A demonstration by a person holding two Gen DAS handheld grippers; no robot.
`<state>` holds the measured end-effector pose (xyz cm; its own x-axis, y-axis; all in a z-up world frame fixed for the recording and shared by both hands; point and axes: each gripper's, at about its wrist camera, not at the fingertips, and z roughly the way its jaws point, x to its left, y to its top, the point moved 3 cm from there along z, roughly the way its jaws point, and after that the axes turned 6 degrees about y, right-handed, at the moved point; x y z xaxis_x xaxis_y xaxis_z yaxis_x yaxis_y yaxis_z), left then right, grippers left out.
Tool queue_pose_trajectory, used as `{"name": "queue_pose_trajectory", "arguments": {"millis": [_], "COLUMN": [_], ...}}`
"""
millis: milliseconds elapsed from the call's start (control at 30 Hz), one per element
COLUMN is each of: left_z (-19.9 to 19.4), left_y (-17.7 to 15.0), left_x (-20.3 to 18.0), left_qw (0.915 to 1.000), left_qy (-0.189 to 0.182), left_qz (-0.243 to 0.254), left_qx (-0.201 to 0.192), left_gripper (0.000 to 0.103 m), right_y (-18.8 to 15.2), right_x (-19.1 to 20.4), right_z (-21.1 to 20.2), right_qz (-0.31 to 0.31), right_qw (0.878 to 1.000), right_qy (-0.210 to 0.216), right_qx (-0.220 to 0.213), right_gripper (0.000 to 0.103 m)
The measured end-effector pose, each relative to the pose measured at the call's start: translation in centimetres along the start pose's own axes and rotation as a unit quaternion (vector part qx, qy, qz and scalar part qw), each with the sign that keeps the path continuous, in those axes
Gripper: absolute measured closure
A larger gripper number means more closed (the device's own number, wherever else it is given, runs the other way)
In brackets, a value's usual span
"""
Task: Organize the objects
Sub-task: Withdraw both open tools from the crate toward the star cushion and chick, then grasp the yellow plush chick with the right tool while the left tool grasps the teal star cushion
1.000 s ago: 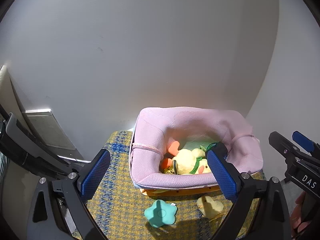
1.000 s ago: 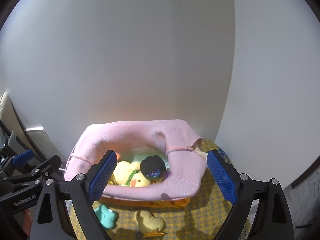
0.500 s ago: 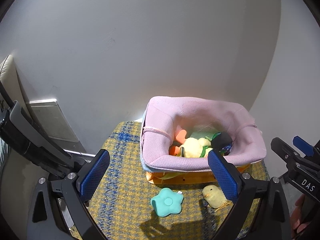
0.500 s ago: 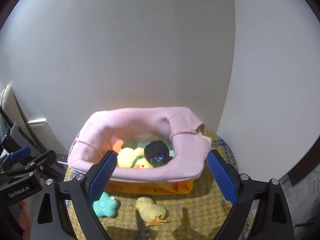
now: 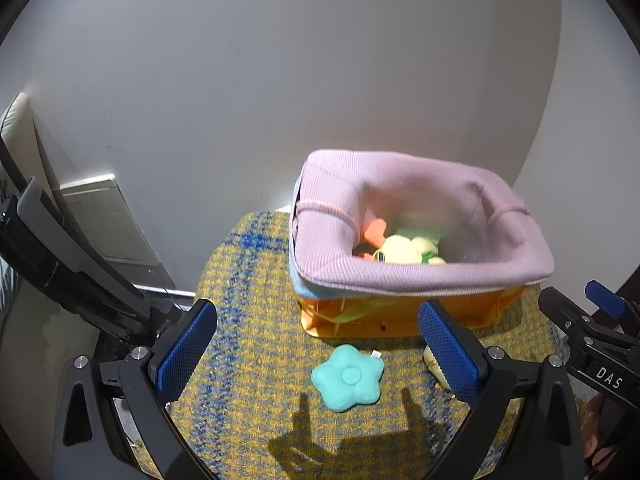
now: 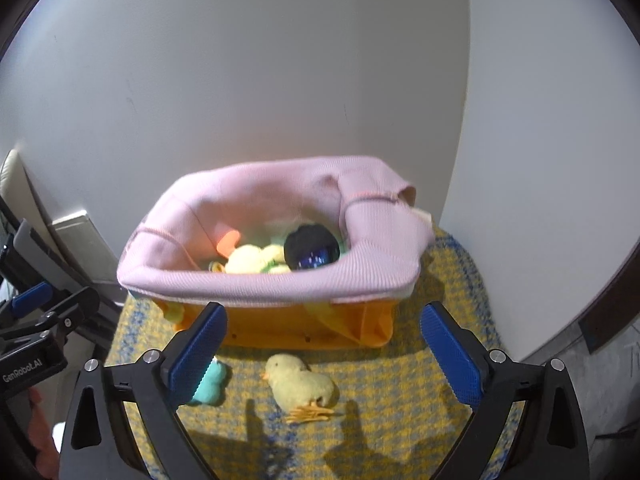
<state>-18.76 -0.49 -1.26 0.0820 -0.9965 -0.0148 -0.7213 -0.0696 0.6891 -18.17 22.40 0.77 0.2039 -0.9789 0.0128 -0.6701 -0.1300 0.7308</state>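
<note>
Two grippers hang over a yellow-and-blue woven mat (image 5: 256, 364), both w/ jaws spread wide and nothing between the blue pads; each has just been opening further, the right one more so. Left gripper (image 5: 318, 346) frames a teal flower-shaped plush (image 5: 347, 378) lying flat on the mat, closer to its right-hand pad, not touched. Right gripper (image 6: 324, 348) frames a yellow chick plush (image 6: 302, 384) w/ orange feet, lying on its side approx. mid-gap, also untouched; in the right wrist view the teal plush peeks out behind the left-hand pad. Gripper shadows fall on the mat in front of both toys. In the left wrist view the chick is mostly hidden behind the right-hand pad. Just beyond the two toys sits an orange basket (image 6: 280, 328) w/ a pink knit liner (image 6: 256, 284) folded over its rim. Inside: pale yellow plush (image 6: 250, 260), an orange piece (image 6: 228, 240), a dark round item w/ blue sheen (image 6: 312, 248), some green bits; details blurred. Behind the basket stands a plain white wall (image 5: 280, 80), and a grey panel (image 5: 100, 216) leans at far left.
</note>
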Motion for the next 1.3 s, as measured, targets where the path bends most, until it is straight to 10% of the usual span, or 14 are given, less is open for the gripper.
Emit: {"name": "queue_pose_trajectory", "arguments": {"millis": [1300], "left_z": [9.7], "left_y": [-10.8], "left_x": [-2.5], "left_qw": [0.9974], "left_qy": [0.005], "left_qz": [0.039], "left_qx": [0.06], "left_gripper": [0.0], "right_y": [-10.0], "right_x": [0.0], "right_z": [10.0], "right_qz": [-0.048], "right_qw": [0.994], "right_qy": [0.009], "right_qx": [0.098], "right_gripper": [0.005]}}
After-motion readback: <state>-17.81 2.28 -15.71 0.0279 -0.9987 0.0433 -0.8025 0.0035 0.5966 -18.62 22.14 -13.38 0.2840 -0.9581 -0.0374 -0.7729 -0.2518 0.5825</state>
